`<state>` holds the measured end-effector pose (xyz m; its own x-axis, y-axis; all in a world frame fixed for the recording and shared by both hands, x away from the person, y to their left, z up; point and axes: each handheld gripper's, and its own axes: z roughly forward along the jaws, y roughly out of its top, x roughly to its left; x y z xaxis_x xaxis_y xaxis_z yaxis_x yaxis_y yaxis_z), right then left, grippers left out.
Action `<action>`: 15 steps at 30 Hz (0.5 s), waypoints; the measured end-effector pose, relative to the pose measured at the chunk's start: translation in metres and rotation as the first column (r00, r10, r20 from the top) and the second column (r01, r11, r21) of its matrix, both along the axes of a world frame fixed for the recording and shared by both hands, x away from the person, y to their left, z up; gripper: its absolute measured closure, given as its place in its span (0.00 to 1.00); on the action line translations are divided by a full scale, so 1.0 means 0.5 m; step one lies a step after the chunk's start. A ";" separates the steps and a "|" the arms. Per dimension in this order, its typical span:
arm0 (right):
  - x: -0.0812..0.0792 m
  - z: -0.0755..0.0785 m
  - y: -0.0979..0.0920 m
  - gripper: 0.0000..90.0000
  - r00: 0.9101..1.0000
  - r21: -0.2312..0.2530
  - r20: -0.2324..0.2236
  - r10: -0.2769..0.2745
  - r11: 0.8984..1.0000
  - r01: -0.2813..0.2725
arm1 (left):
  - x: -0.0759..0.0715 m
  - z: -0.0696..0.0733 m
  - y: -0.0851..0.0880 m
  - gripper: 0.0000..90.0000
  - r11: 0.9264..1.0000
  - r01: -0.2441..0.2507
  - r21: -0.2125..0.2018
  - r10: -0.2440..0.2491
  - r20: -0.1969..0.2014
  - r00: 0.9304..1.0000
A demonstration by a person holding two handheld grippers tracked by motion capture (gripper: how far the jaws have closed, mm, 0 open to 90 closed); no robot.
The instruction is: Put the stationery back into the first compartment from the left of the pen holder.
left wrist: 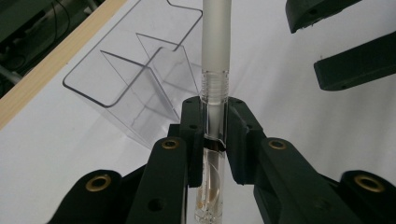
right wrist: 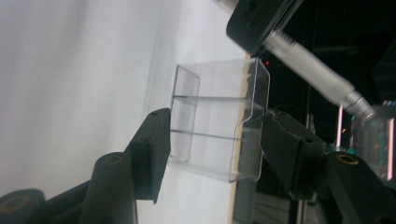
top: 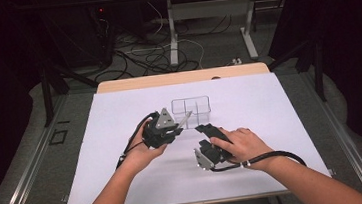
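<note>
Clear plastic makes up the little box (top: 191,112) with walls inside, which stands on the white counter (top: 127,187). Just beside the box, on its near left, the left gripper (left wrist: 215,135) has its jaws closed on a see-through tube (left wrist: 215,60). The right gripper (right wrist: 210,140) waits near the box with its jaws partly open and nothing pressed between them. The tube likely goes into one slot, so the person should hold it straight up over the box and lower it slowly. The left gripper view shows brown bits low in the tube. The high view shows both hands near the box.
</note>
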<state>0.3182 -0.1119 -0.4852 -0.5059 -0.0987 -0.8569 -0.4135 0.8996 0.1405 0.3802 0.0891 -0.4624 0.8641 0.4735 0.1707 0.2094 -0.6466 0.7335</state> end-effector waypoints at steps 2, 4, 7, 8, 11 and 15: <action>0.000 -0.001 -0.005 0.45 1.000 0.023 -0.008 -0.019 1.000 0.019 | 0.003 0.006 -0.001 0.87 1.000 -0.007 -0.007 0.007 -0.010 1.000; -0.002 0.002 -0.010 0.41 0.998 0.013 -0.033 -0.062 0.998 0.063 | 0.007 0.012 -0.001 0.88 1.000 -0.012 -0.016 0.011 -0.014 1.000; 0.002 -0.006 -0.016 0.35 0.997 0.088 -0.046 -0.064 0.994 0.068 | 0.014 0.020 -0.001 0.87 0.999 -0.019 -0.039 0.018 -0.027 0.999; 0.004 -0.006 -0.019 0.33 0.997 0.098 -0.045 -0.063 0.993 0.067 | 0.015 0.023 -0.001 0.87 0.999 -0.021 -0.045 0.020 -0.033 0.999; 0.005 -0.009 -0.027 0.28 0.992 0.120 -0.077 -0.102 0.987 0.111 | 0.021 0.033 -0.002 0.87 0.998 -0.023 -0.066 0.022 -0.025 0.999; 0.005 -0.015 -0.042 0.23 0.972 0.144 -0.152 -0.180 0.969 0.202 | 0.030 0.045 -0.002 0.87 0.994 -0.034 -0.100 0.032 -0.023 0.999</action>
